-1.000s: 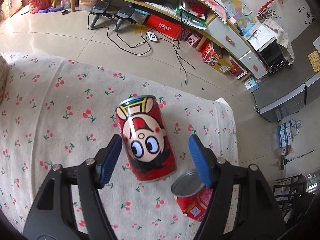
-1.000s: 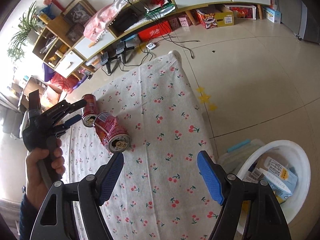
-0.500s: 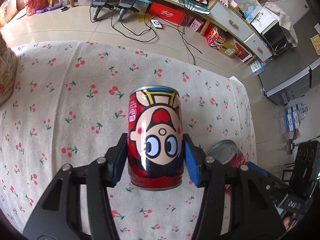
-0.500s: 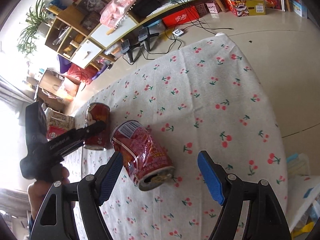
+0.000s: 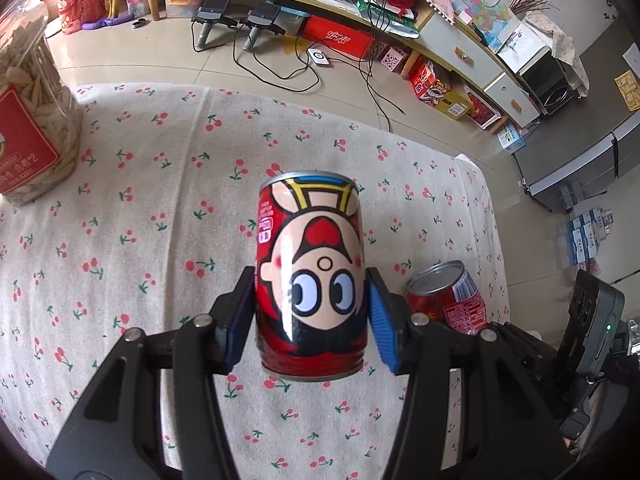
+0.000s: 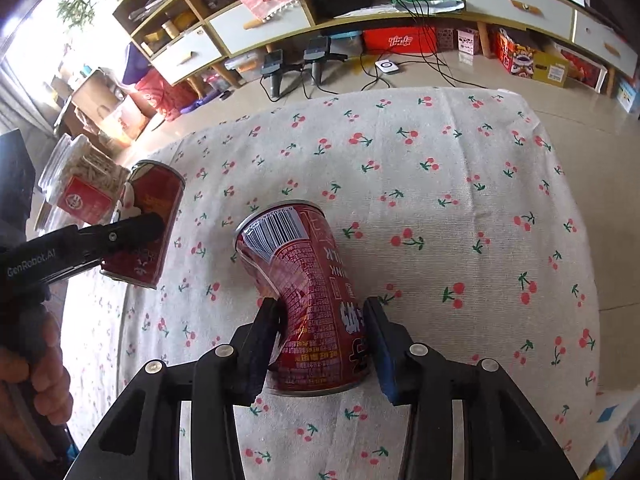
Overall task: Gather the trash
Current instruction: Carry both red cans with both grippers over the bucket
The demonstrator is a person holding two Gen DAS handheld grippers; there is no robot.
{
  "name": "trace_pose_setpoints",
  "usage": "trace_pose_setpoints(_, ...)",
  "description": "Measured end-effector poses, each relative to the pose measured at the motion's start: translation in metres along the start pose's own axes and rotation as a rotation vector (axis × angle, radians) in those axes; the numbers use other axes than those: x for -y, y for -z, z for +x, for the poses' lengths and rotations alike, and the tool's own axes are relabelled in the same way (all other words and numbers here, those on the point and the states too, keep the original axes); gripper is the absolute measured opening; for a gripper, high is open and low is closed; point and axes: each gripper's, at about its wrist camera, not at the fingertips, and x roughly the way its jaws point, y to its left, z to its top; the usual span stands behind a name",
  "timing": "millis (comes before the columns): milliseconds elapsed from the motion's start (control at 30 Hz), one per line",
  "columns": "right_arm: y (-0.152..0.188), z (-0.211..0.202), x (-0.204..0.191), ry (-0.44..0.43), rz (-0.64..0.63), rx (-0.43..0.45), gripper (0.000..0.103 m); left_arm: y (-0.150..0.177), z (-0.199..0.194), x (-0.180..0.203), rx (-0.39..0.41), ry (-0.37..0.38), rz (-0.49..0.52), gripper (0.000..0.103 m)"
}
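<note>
- Cartoon-face can [image 5: 311, 276] is sitting clamped btwn the blue pads [image 5: 382, 330] of the left gripper [image 5: 310, 328], over the cherry-print cloth [image 5: 140, 208].
- Dented red can [image 6: 308, 304] is being squeezed by the right gripper [image 6: 320, 344], jaws pressing both sides w/ its wall buckling inward; barcode end is pointing away.
- Seed jar [image 5: 28, 120] is standing at the cloth's far-left edge, well apart from both cans.
- Person's hand [image 6: 32, 380] is gripping the left handle.
</note>
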Motion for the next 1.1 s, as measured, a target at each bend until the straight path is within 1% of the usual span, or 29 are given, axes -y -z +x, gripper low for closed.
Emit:
trace_pose_setpoints(67,0.003,-0.002,-0.001,-0.009,0.024,-0.008,0.044,0.005,-0.005,0.0,0.003,0.006,0.001,0.054)
trace_pose_setpoints(200,0.011,-0.01,-0.008,-0.011,0.034,-0.013,0.044,0.013,-0.014,0.005,0.009,0.031,0.005,0.054)
trace_pose_setpoints(333,0.018,-0.026,-0.005,-0.013,0.056,-0.012,0.044,0.022,-0.021,0.014,0.013,0.071,0.01,0.054)
trace_pose_setpoints(500,0.029,-0.06,0.023,-0.005,0.126,0.012,0.044,0.034,-0.028,0.039,0.01,0.141,0.047,0.054)
trace_pose_setpoints(667,0.047,-0.117,0.068,0.018,0.213,0.079,0.044,0.048,-0.029,0.073,-0.015,0.226,0.094,0.054)
trace_pose_setpoints(767,0.061,-0.154,0.104,0.079,0.269,0.128,0.044,0.06,-0.029,0.096,-0.032,0.272,0.129,0.054)
trace_pose_setpoints(867,0.078,-0.186,0.137,0.153,0.297,0.146,0.044,0.072,-0.03,0.116,-0.047,0.306,0.172,0.054)
trace_pose_setpoints(1000,0.105,-0.218,0.183,0.261,0.346,0.147,0.044,0.089,-0.03,0.136,-0.066,0.336,0.218,0.054)
trace_pose_setpoints(1067,0.116,-0.225,0.201,0.35,0.366,0.134,0.044,0.098,-0.029,0.145,-0.079,0.344,0.235,0.054)
trace_pose_setpoints(1100,0.121,-0.227,0.207,0.378,0.373,0.123,0.044,0.1,-0.027,0.149,-0.085,0.347,0.243,0.054)
